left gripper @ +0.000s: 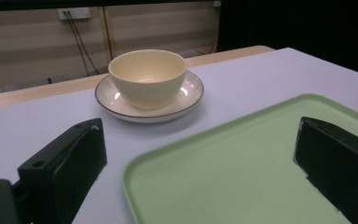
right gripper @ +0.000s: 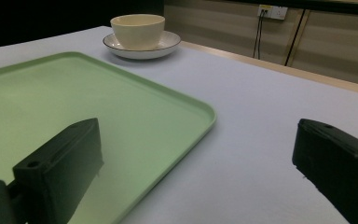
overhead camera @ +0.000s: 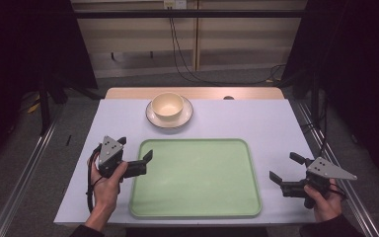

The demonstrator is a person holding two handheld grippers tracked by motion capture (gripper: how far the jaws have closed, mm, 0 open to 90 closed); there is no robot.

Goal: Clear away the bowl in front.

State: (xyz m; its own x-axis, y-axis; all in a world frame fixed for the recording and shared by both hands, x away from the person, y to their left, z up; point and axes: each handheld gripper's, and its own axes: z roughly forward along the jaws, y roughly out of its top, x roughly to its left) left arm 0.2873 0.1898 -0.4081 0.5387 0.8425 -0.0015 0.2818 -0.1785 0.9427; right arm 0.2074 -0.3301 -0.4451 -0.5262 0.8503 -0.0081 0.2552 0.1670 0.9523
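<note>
cream bowl (overhead camera: 167, 105) upright on saucer (overhead camera: 154, 117), green tray (overhead camera: 196, 207) bare

tray (overhead camera: 196, 197) pale green | bowl (overhead camera: 167, 105) cream | plate (overhead camera: 186, 117) white, dark-rimmed

Setting: lab-style recording station. Evidence: dark curtains (overhead camera: 24, 44) flanking a lone table (overhead camera: 256, 118), aluminium floor rails (overhead camera: 22, 175), cables (overhead camera: 182, 64) trailing from a wall socket (overhead camera: 174, 4).
</note>
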